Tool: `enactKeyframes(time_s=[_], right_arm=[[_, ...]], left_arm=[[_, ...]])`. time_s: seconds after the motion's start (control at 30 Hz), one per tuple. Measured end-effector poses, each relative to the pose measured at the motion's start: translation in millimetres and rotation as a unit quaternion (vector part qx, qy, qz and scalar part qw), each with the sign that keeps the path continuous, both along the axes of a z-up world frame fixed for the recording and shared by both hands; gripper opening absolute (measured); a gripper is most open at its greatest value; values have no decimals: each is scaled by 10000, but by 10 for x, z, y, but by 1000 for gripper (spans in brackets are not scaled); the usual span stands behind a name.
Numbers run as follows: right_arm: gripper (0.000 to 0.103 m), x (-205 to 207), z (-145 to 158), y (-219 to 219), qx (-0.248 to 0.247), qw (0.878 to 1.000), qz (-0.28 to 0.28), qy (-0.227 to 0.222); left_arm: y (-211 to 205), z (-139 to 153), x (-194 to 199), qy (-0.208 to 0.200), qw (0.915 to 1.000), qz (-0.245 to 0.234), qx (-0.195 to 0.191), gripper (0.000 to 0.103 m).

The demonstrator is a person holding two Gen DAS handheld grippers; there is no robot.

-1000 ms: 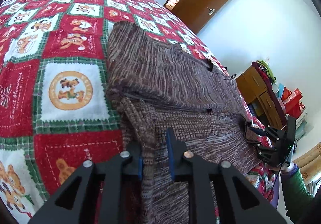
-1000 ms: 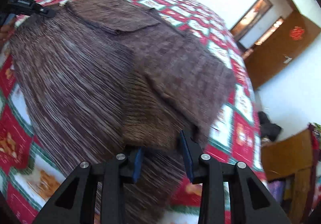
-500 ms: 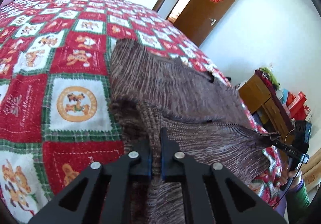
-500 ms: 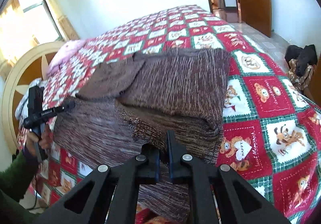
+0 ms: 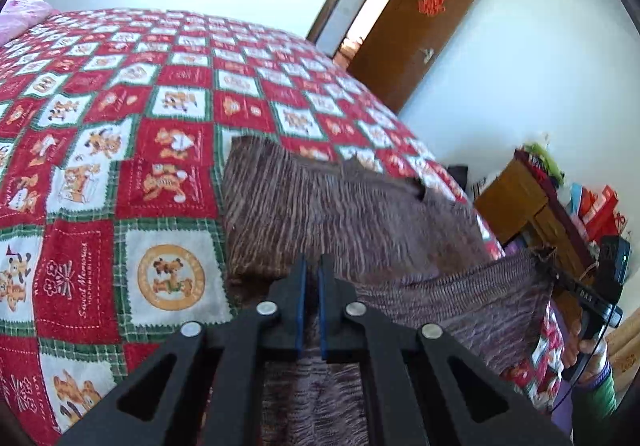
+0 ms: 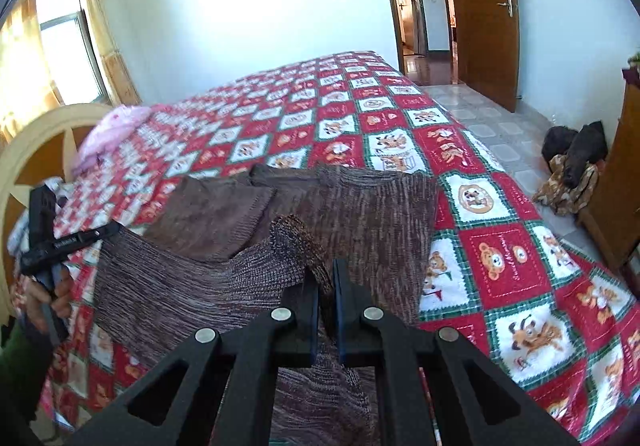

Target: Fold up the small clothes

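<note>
A brown knitted sweater [image 5: 344, 206] lies on a red, white and green patterned quilt [image 5: 120, 134]. My left gripper [image 5: 311, 266] is shut on the sweater's near hem corner and holds it lifted. My right gripper [image 6: 326, 270] is shut on the other hem corner of the sweater [image 6: 360, 214], also lifted. The hem is stretched between the two grippers above the bed. In the left wrist view the right gripper [image 5: 560, 278] shows at the far right; in the right wrist view the left gripper [image 6: 108, 232] shows at the far left.
A wooden door [image 6: 480, 14] stands open beyond the bed. A wooden cabinet [image 5: 532, 210] with boxes stands at the bed's side. A pink pillow [image 6: 112, 130] and a round headboard [image 6: 36, 142] are at the bed's head. Dark clothes [image 6: 572, 166] lie on the tiled floor.
Both grippers closed on the sweater's hem corners and lifted them off the bed. The hem now hangs stretched between them, raised and pulled back from the rest of the sweater.
</note>
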State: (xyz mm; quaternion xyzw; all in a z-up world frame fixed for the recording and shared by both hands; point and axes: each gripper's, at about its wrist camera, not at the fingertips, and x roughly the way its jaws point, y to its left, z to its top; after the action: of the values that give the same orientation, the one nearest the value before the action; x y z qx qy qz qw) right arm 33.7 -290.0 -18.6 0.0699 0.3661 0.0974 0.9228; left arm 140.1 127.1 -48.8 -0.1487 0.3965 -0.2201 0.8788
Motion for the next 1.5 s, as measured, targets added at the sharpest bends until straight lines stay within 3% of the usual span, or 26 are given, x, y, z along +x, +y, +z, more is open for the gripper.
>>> enactKeyframes(time_s=[0.17,0.3,0.4,0.47,0.5,0.67,0.9,1.0,1.17,1.27,1.4,1.43,1.5], right_arm=[[6,-68,-93,28,-4,9999,123,57],[6,-101,-184,2,34,9999,48,159],[6,-128,-216,-2,51,9998,42,195],[6,-138,-228,11,39,9997,63,213],[6,-138,-236,20,24,9997,79,226],[6,-150,-273,16,74,9996,65,254],[6,-153,-323,-23,90,9994,29,334],[6,-151,-340,-31,92,9993,31,348],[6,-144,-374,-45,158,9991,8,382],[6,-144,-398,-46,174,9990,16,408],[6,-143,-421,-48,176,9990,15,420],[6,-142,-430,-49,172,9989,3,427],[6,-142,-444,-50,148,9989,-10,439]], left_arm=[[-66,-206,-9,234,9988,-335,279,11],[-60,-316,-28,391,9980,-204,463,15],[4,-323,-98,260,9987,-53,441,29],[15,-325,-118,192,9984,48,524,45],[6,-327,-108,164,9979,101,623,46],[-61,-411,-46,305,9946,183,974,46],[-123,-332,-206,-88,9967,170,793,45],[-172,-346,-228,-102,9978,-53,653,45],[-268,-389,-238,-187,9958,-247,856,45],[-234,-419,-147,-71,9950,-106,995,45],[-104,-470,-61,143,9986,-4,503,45],[-107,-471,-63,143,9988,-10,473,43],[-126,-473,-77,83,9984,-22,560,31]])
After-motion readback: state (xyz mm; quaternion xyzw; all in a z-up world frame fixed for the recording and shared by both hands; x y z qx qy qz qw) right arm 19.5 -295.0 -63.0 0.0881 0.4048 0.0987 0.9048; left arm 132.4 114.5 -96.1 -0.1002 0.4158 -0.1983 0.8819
